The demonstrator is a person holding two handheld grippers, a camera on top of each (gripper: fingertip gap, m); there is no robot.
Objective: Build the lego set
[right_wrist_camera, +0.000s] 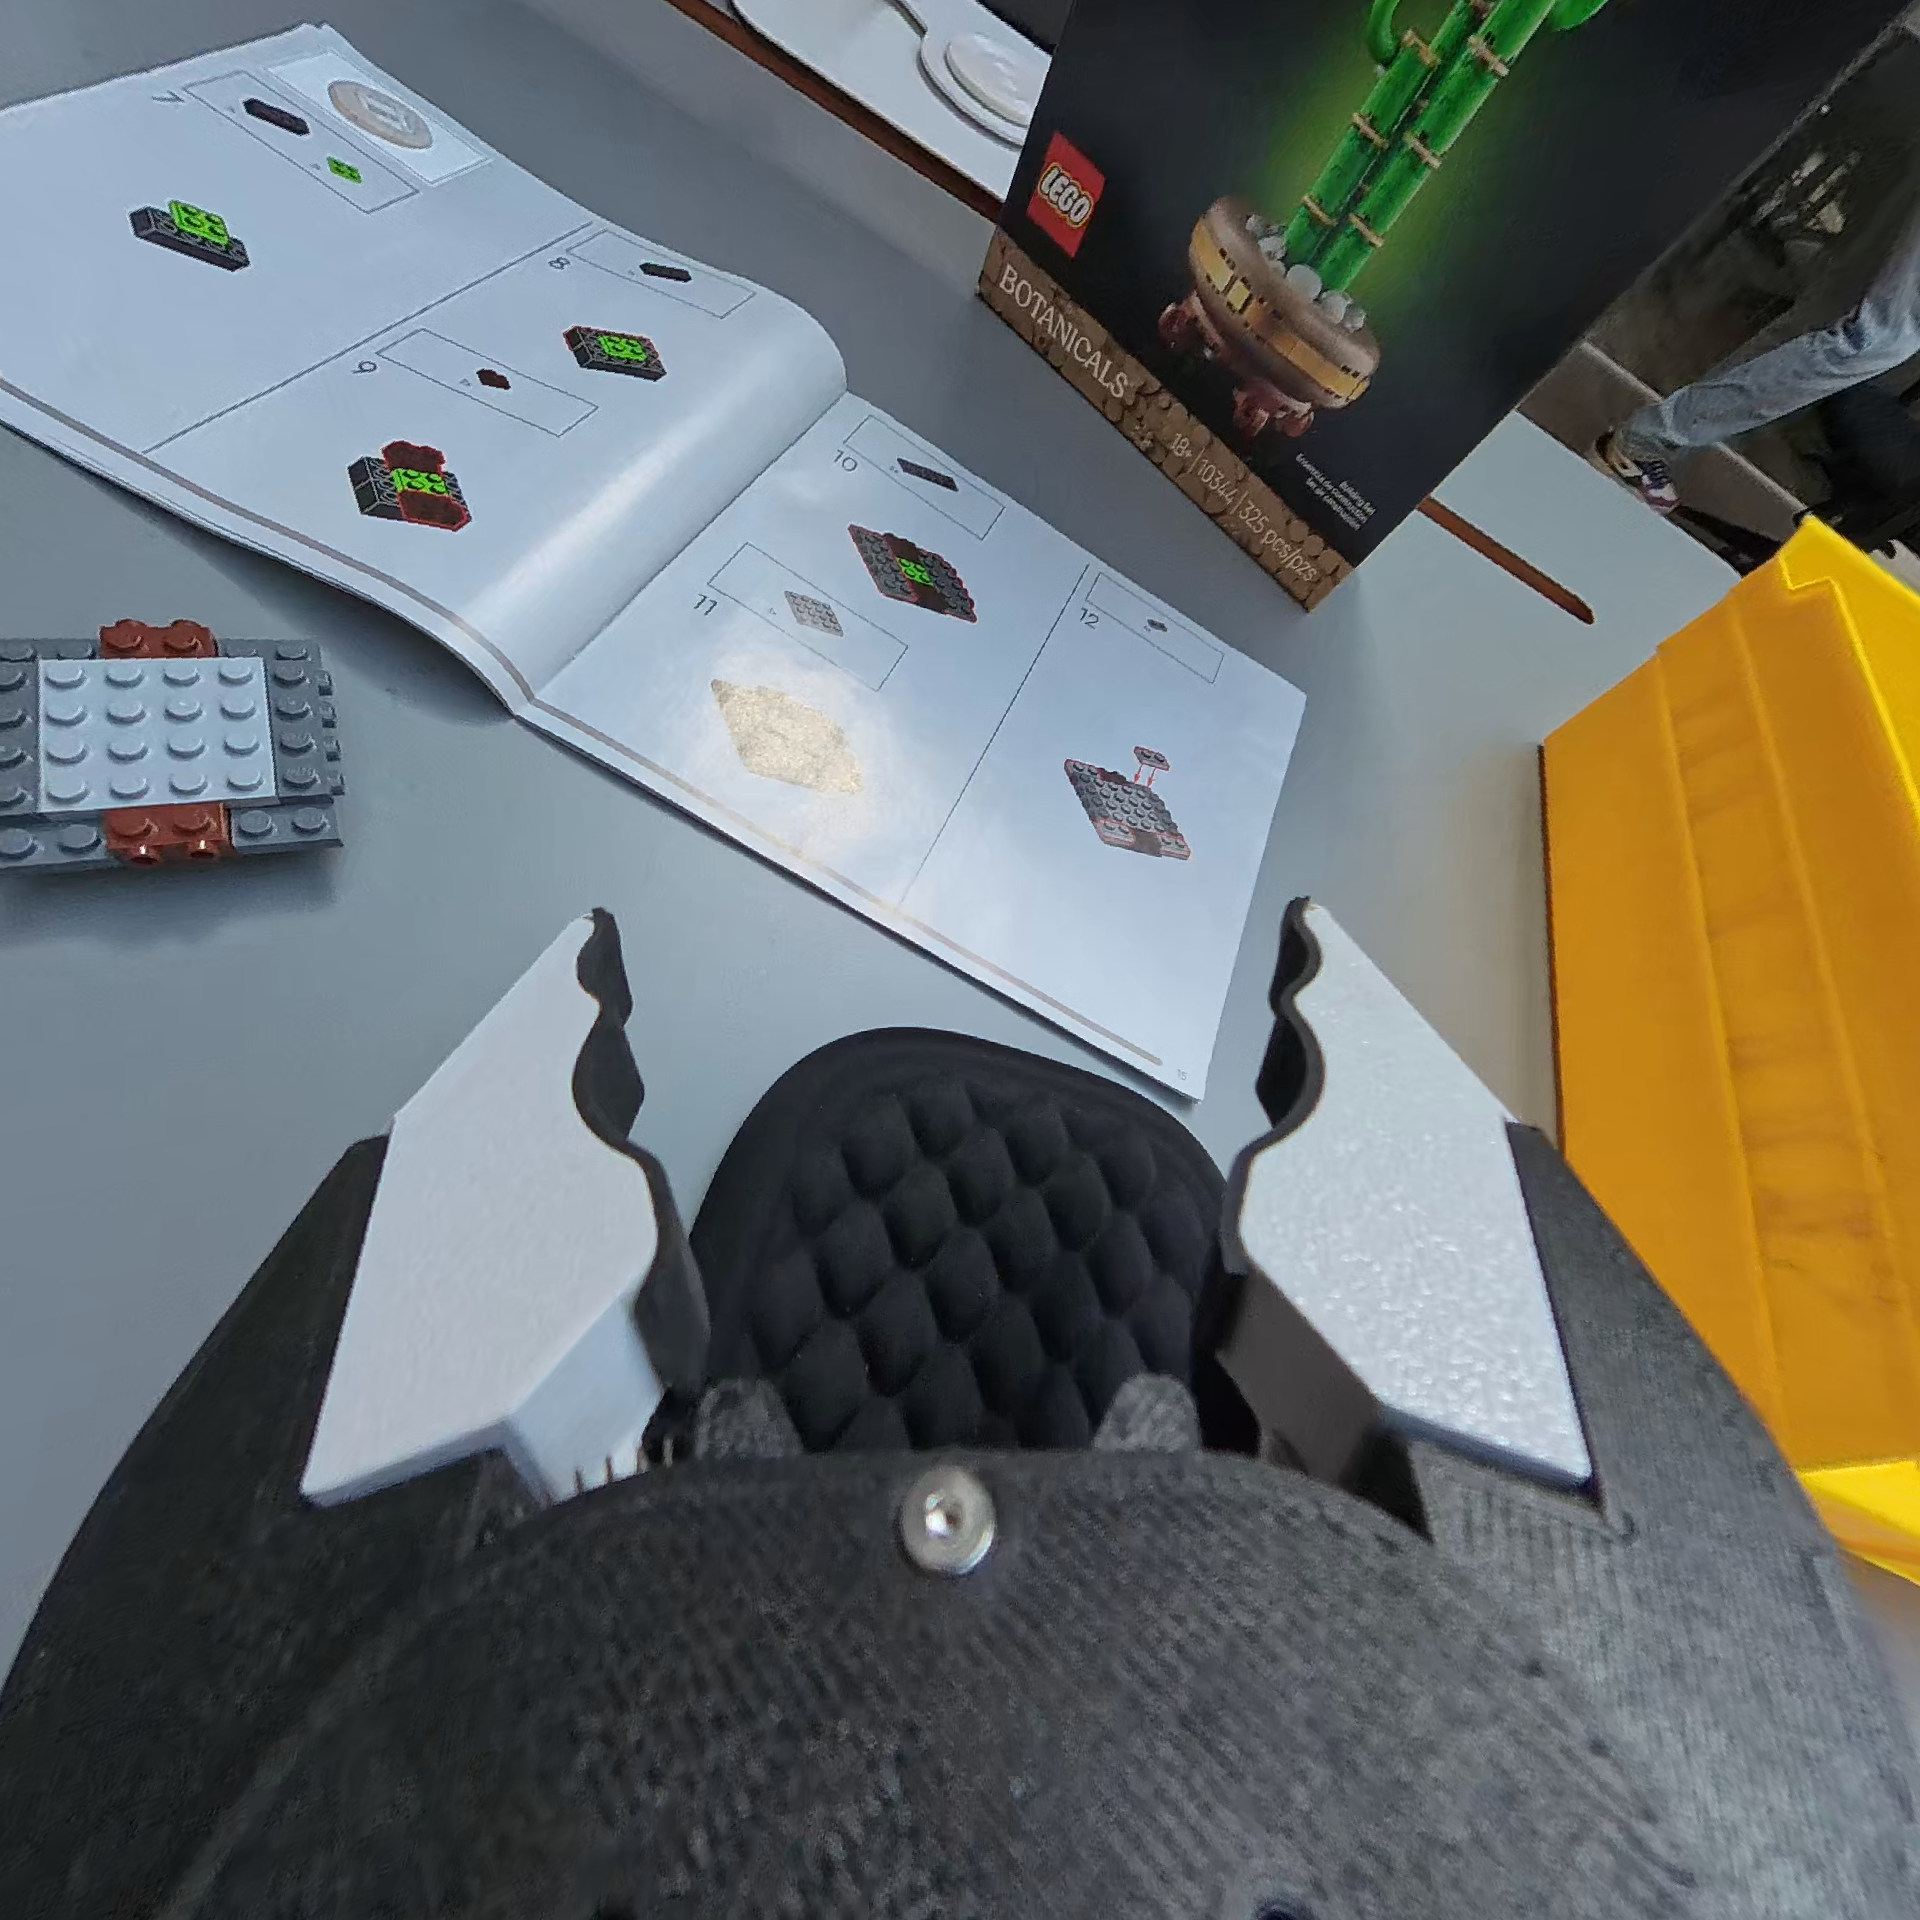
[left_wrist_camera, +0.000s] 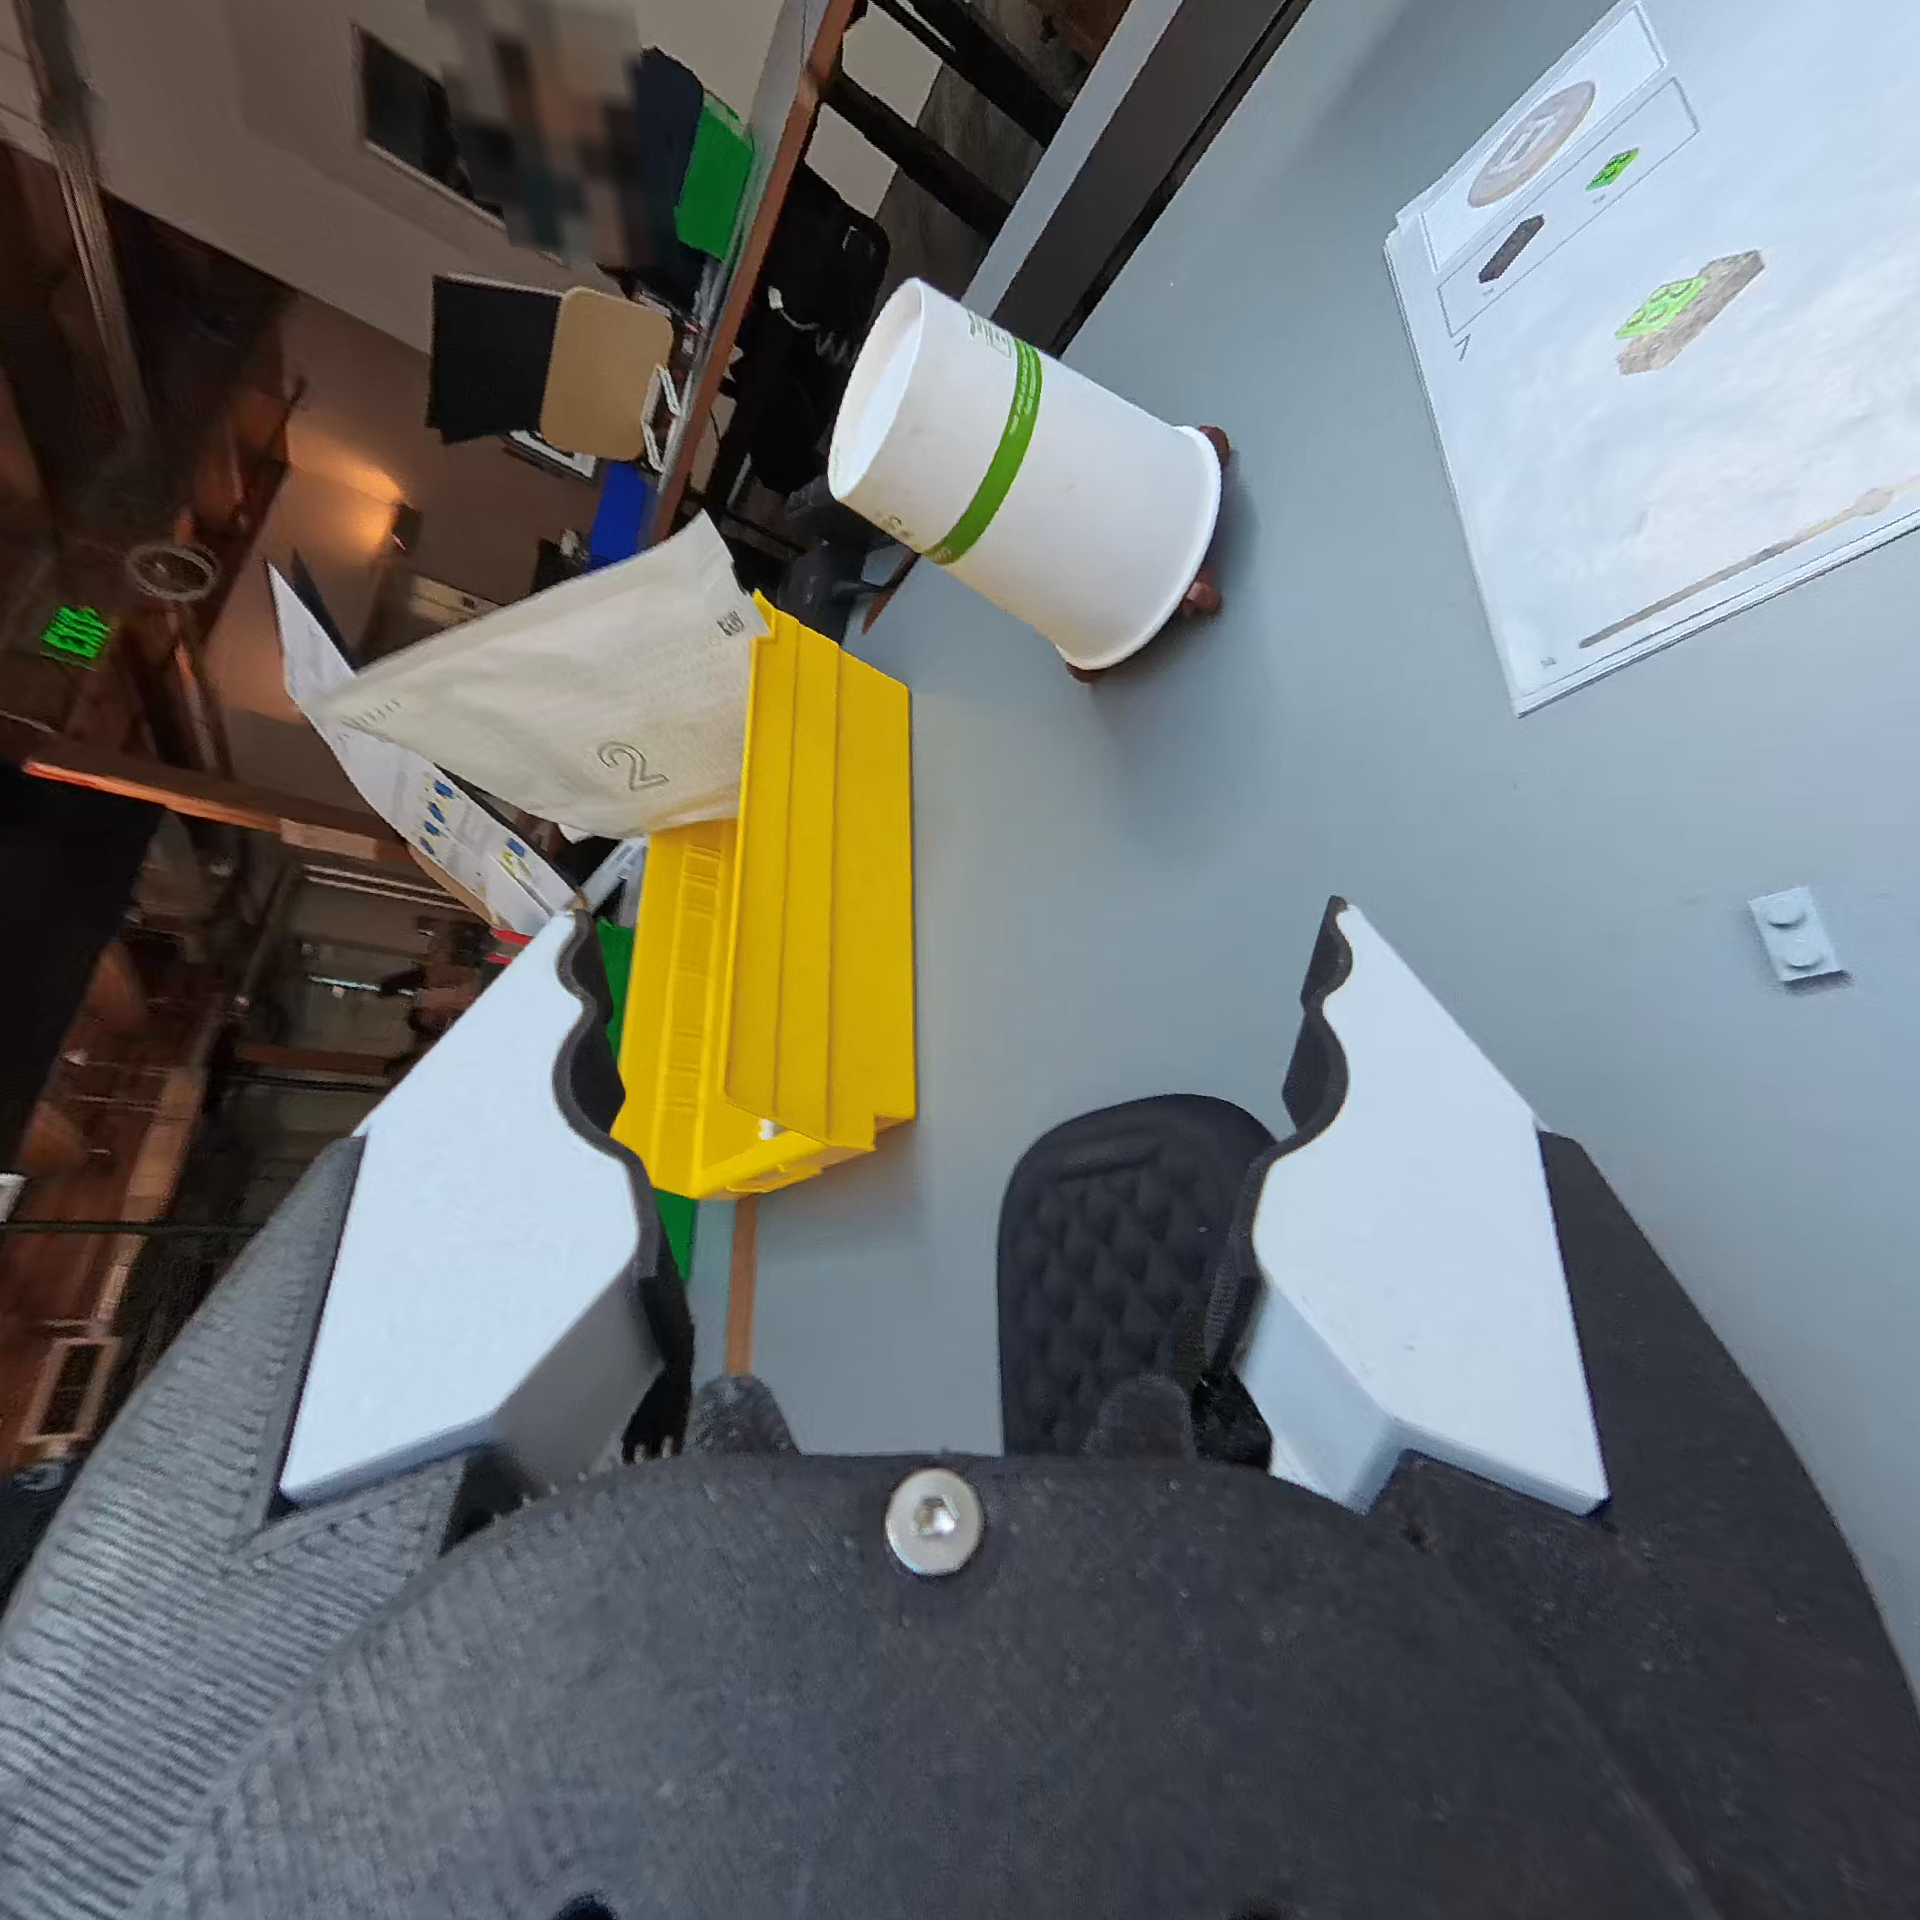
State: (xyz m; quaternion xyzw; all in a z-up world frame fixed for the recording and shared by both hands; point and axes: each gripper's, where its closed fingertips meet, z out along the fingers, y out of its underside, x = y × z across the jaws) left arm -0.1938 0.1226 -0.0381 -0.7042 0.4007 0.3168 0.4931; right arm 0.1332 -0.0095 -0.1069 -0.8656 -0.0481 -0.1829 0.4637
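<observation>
In the right wrist view a partly built model (right_wrist_camera: 166, 743) of grey plates and reddish-brown bricks lies on the grey table at the left. The open instruction booklet (right_wrist_camera: 665, 499) lies beyond my right gripper (right_wrist_camera: 951, 920), which is open and empty above the table. In the left wrist view a small light-grey two-stud plate (left_wrist_camera: 1794, 935) lies on the table to the right of my left gripper (left_wrist_camera: 961, 914), which is open and empty. The booklet also shows at the top right of the left wrist view (left_wrist_camera: 1683, 343).
A yellow bin (left_wrist_camera: 800, 914) holding a white paper bag (left_wrist_camera: 561, 696) stands at the table's left edge; a yellow bin shows at the right of the right wrist view (right_wrist_camera: 1745, 987). A white paper cup (left_wrist_camera: 1039, 468) sits upside down over brown pieces. The set's box (right_wrist_camera: 1268, 270) stands behind the booklet.
</observation>
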